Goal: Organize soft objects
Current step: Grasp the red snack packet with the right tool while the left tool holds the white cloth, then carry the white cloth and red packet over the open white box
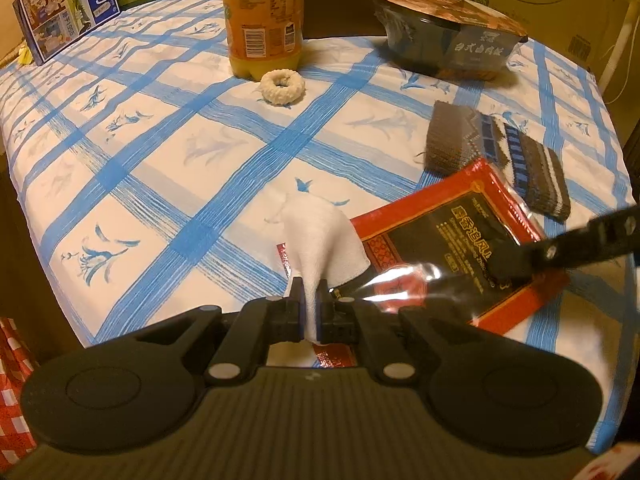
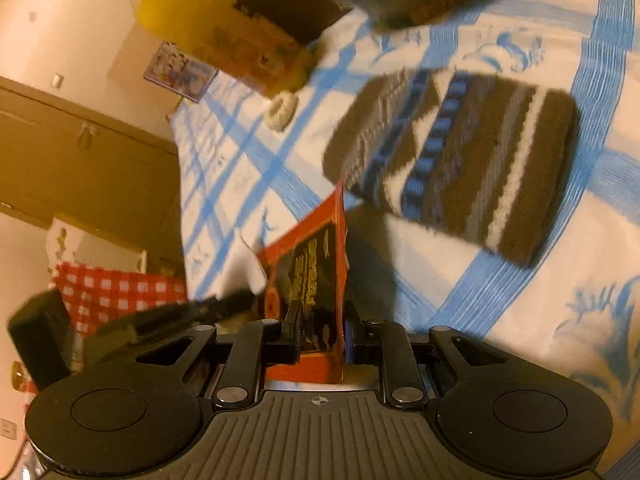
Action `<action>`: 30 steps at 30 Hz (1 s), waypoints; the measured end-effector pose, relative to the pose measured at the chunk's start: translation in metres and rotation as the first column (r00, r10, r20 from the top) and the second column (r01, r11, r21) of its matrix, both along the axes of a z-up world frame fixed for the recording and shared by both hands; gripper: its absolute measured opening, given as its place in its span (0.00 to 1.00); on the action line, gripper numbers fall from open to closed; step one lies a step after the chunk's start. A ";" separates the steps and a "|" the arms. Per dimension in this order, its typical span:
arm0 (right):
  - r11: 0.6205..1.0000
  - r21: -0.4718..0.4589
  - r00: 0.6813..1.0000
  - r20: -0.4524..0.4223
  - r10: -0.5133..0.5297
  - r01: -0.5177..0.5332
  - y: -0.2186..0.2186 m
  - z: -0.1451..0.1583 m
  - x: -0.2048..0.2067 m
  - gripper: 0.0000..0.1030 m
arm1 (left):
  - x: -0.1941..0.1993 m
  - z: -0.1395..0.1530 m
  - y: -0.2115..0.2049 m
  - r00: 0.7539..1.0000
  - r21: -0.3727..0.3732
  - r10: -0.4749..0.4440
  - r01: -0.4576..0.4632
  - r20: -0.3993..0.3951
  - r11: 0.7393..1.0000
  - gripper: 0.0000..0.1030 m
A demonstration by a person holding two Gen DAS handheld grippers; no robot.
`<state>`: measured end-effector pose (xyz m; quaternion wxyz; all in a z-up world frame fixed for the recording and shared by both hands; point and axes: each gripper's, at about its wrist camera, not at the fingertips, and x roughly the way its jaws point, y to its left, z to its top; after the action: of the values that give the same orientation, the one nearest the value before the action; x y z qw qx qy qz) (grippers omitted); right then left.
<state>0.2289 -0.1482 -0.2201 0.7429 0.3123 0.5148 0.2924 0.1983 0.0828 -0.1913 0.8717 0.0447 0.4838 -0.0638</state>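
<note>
My left gripper (image 1: pixel 311 304) pinches the white soft cloth (image 1: pixel 320 240) shut; my right gripper (image 2: pixel 322 330) clamps the red-black glossy plastic packet (image 2: pixel 310 276), striped knitted sock (image 2: pixel 452 168) beyond it.

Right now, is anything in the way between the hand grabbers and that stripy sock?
Nothing stands between them on the cloth, but both are busy. The left gripper pinches a white cloth, and the right gripper clamps the red packet, which overlaps the striped sock.
</note>
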 end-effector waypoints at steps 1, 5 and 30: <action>1.000 0.001 1.000 0.011 -0.001 0.001 0.002 0.001 -0.001 0.20 | 0.000 0.000 0.000 1.000 -0.001 0.001 -0.001 0.000 1.000 0.04; 1.000 0.004 0.998 0.059 0.002 -0.003 0.004 0.010 -0.001 0.11 | 0.000 0.000 0.000 1.000 -0.003 0.001 -0.001 -0.001 1.000 0.04; 0.990 -0.011 0.965 0.227 -0.133 0.139 -0.025 0.072 0.004 0.02 | 0.011 0.044 0.007 0.998 -0.013 0.039 -0.038 0.054 0.999 0.04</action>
<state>0.2332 -0.1727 -0.1479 0.8189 0.3018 0.4082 0.2675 0.2096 0.0896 -0.1475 0.8858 0.0318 0.4604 -0.0487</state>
